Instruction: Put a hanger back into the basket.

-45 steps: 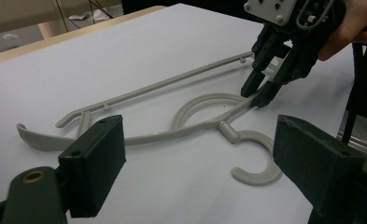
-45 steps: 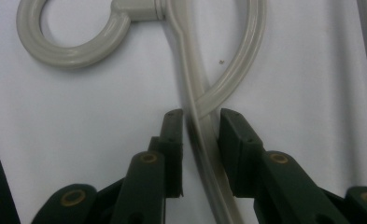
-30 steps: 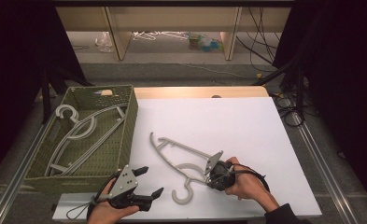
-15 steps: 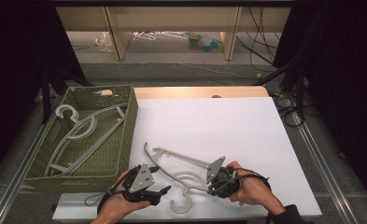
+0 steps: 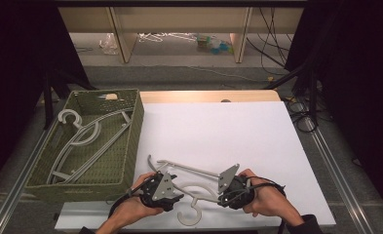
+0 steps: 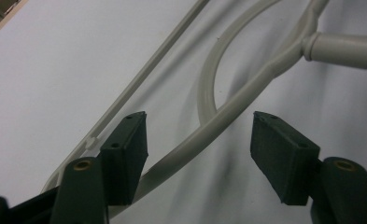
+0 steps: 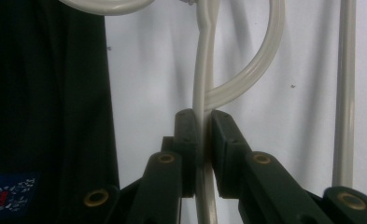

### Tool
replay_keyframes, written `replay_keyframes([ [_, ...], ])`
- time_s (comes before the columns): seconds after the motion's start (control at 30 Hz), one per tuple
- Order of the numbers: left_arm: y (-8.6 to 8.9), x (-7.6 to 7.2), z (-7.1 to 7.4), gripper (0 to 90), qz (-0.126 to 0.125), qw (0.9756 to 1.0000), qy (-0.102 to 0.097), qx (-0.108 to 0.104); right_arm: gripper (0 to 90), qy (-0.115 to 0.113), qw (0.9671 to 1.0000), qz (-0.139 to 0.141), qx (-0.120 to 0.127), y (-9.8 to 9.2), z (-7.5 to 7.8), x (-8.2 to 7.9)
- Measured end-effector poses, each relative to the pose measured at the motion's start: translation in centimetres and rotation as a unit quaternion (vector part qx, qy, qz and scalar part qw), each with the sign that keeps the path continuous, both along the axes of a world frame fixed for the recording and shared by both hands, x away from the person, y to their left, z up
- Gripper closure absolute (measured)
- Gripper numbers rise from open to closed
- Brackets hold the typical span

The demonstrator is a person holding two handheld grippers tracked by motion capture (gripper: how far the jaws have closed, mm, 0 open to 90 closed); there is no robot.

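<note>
- White table (image 5: 228, 131) carries a green basket (image 5: 135, 141) at its left.
- Grey hanger (image 5: 199, 187) lies near the front edge.
- Right gripper (image 7: 203, 126) pinches the hanger's arm.
- Left gripper (image 6: 197, 135), jaws just closing, straddles the other arm without pressing.

The hanger (image 5: 194, 187) looks like smooth, pale grey plastic with a slight sheen. The basket (image 5: 130, 146) is rough woven olive wicker. The table (image 5: 238, 126) top appears matt white, with a bare wood strip along its far edge.
</note>
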State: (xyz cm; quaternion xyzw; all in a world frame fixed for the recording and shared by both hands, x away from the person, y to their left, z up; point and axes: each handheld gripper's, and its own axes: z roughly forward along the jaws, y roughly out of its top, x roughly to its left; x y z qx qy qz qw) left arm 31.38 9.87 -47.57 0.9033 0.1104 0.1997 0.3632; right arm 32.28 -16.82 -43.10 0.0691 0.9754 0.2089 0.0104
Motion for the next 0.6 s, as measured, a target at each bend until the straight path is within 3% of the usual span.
replay_keyframes([
  [0.07, -0.3, 0.0, -0.2, 39.3, -0.006, 1.0000, -0.003, -0.003, 82.0, 0.000, 1.0000, 0.001, 0.002, 0.0, 0.1, -0.1],
  [0.13, -0.6, 0.2, -0.1, 39.8, -0.013, 0.9998, -0.009, 0.015, 82.0, 0.003, 1.0000, 0.004, 0.005, 0.0, 0.2, -0.1],
  [0.27, -1.2, 0.2, 0.0, 51.7, -0.047, 0.9985, -0.022, 0.017, 82.0, 0.005, 0.9999, 0.007, 0.010, 0.0, 0.2, -0.1],
  [0.37, -1.5, -0.1, 0.3, 62.1, -0.077, 0.9957, -0.036, 0.036, 82.0, 0.012, 0.9998, 0.002, 0.013, -0.1, 0.3, -0.1],
  [0.4, -1.6, -0.2, 0.5, 64.2, -0.095, 0.9933, -0.047, 0.047, 81.9, 0.010, 0.9998, 0.000, 0.016, -0.1, 0.3, -0.2],
  [0.47, -1.7, -0.4, 1.0, 66.2, -0.105, 0.9906, -0.066, 0.059, 82.0, 0.011, 0.9997, 0.008, 0.018, -0.3, 0.5, -0.2],
  [0.53, -1.8, -0.6, 1.6, 68.1, -0.121, 0.9877, -0.074, 0.066, 81.8, 0.007, 0.9995, 0.012, 0.027, -0.5, 0.7, -0.1],
  [0.6, -1.8, -0.9, 2.2, 70.1, -0.124, 0.9875, -0.071, 0.067, 81.3, 0.002, 0.9994, 0.013, 0.033, -0.8, 1.1, 0.0],
])
